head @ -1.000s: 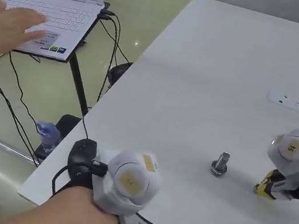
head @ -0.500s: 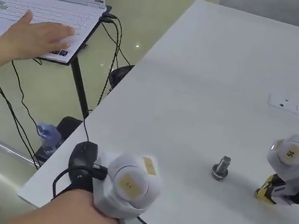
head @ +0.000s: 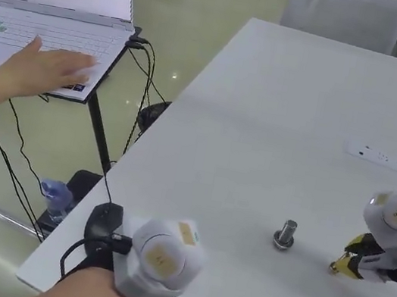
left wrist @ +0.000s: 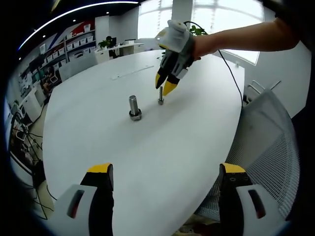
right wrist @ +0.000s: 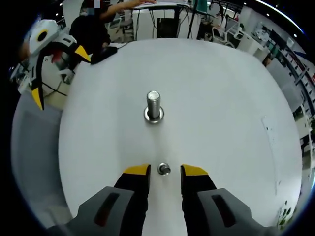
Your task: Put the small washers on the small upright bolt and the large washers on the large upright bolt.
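The large upright bolt (head: 285,234) stands on the white table (head: 279,124), and it also appears as the large bolt (right wrist: 153,107) ahead of my right gripper. The small upright bolt (right wrist: 164,169) stands between the yellow tips of my right gripper (right wrist: 165,170), whose jaws sit slightly apart on either side of it without touching. From the left gripper view, the right gripper (left wrist: 164,84) hovers just over the small bolt (left wrist: 161,96), beside the large bolt (left wrist: 134,107). My left gripper (left wrist: 166,169) is open wide and empty near the table's front edge.
A white power strip (head: 396,162) lies at the back right of the table. Off the table's left side, a laptop (head: 44,21) sits on a stand with a person's hand (head: 47,68) on it. Cables (head: 112,179) hang there and a black mouse (head: 103,220) rests at the table's corner.
The head camera has tilted, shifting the whole picture. Both grippers keep their places by the bolts. The hand on the laptop has slid to the right.
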Motion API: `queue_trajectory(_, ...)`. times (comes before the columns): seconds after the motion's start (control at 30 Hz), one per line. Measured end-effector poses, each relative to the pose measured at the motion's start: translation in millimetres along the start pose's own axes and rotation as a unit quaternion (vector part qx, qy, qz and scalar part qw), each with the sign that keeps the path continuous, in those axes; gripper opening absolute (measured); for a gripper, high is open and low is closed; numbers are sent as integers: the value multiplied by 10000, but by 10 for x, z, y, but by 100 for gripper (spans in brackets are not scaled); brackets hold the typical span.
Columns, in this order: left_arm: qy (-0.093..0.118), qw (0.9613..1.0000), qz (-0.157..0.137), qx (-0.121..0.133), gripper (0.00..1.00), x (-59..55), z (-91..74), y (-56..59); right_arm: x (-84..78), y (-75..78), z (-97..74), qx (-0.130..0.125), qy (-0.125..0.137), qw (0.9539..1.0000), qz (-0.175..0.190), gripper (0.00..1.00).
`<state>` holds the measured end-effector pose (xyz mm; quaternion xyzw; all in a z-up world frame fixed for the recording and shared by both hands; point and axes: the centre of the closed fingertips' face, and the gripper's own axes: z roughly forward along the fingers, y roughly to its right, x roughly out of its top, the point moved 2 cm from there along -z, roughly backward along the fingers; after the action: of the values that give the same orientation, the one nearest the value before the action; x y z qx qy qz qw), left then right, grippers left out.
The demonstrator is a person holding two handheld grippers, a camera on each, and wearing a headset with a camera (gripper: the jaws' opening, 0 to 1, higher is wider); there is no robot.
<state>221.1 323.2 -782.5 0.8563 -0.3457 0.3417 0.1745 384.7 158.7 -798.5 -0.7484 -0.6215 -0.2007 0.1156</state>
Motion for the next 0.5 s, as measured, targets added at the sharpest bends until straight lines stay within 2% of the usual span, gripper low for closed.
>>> queue_trajectory(0.1,75,9999,-65,-20,89,17,-1,15,31,-77,-119,41,308,9993,213,31)
queue_trajectory(0.2,94,9999,-46,-5,88,20,-6,23,43,-142,-286,-131,685,9974,204,32)
queue_trajectory(0.33,98,9999,29,15,88,42,-19,42,6,-246,-473,-293,990,9942,288,34)
queue_trajectory(0.4,145,9999,8,26,88,61,-29,42,-21,-280,-566,-360,1183,9914,440,34)
queue_trajectory(0.5,212,9997,-52,59,87,78,-45,22,-21,-370,-728,-403,1602,9841,657,38)
